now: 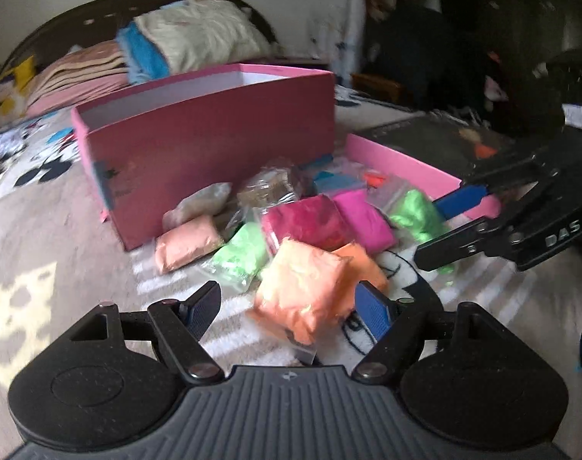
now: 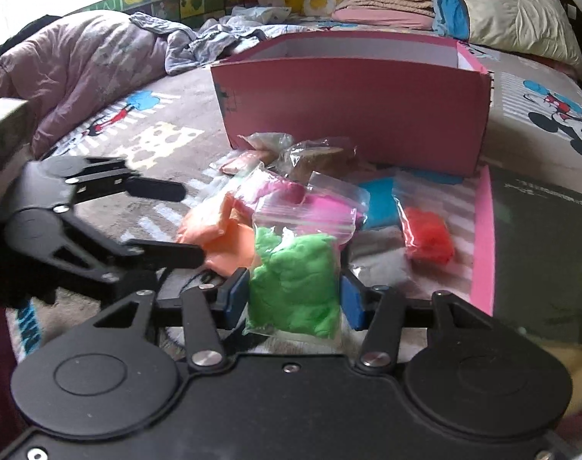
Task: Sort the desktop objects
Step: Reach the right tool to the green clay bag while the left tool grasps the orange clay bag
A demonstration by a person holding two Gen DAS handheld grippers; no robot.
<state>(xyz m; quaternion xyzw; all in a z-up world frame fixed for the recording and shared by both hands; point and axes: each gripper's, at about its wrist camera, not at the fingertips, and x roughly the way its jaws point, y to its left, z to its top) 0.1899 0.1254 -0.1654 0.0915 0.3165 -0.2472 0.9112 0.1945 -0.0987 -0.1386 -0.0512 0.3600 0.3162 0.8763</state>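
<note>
Right gripper clamps a green clay bag at six o'clock of the pink box; left gripper, jaws apart, straddles an orange bag. Most bags seemingly remain unsorted.

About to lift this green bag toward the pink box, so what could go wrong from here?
1. The right tool pinches the green bag by soft clay in a loose plastic bag; it may sag or slip out.
2. The left tool sits close beside it over the orange bag; the two could collide.
3. The pink box has a tall near wall; a low carry may hit it.
</note>
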